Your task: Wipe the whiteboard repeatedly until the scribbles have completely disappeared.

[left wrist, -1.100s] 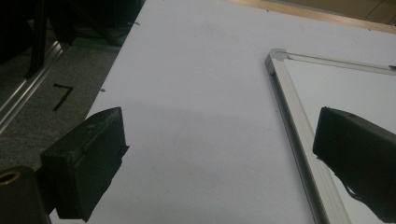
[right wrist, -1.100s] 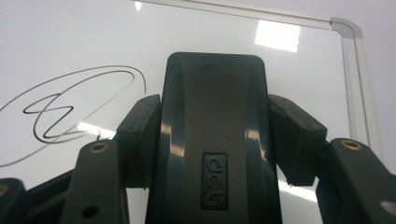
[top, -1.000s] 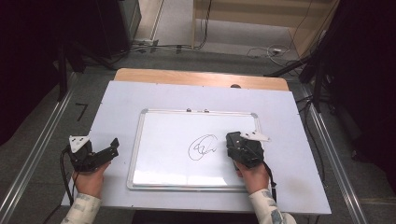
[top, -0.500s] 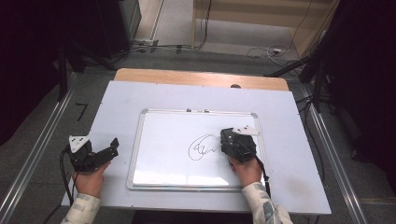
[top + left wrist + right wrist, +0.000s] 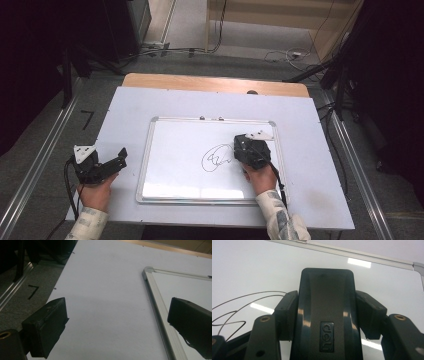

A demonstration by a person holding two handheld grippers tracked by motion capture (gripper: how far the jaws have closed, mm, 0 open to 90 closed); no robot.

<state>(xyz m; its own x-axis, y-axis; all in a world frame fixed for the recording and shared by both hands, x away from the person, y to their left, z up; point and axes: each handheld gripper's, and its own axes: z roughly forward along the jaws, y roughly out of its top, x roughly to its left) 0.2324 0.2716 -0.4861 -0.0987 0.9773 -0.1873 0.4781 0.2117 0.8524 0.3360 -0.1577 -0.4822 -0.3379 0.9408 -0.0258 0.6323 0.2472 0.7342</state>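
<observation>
A dim room with cables on the floor surrounds a wooden table (image 5: 150, 81) covered by a white sheet (image 5: 125, 115), and a framed whiteboard (image 5: 175, 150) lies flat in the middle of it.

At the left, the left gripper (image 5: 116, 159) rests on the sheet just beside the board's left frame (image 5: 156, 305), its jaws standing wide apart with nothing between them. In the left gripper view the black pads (image 5: 50, 322) bracket bare sheet and the frame's rounded corner.

Further right, near the board's centre, sits a looping black scribble (image 5: 216, 157) — the mark that the work is aimed at. Just to its right the right gripper (image 5: 243, 147) presses down on the board, jaws clamped on a black whiteboard eraser (image 5: 325, 315) with a "deli" badge on its back; the pads grip its two long sides. In the right gripper view the scribble's lines (image 5: 242, 302) run out to the left of the eraser, close but apparently not yet under it.

The step in hand looks like wiping the scribble off. To do it well, keep the eraser flat so that its whole felt face meets the board, hold an even downward pressure, and sweep leftward across the whole loop in overlapping passes — a tilted eraser would probably leave streaks. The free left gripper could steady the frame if the board starts to slide.
</observation>
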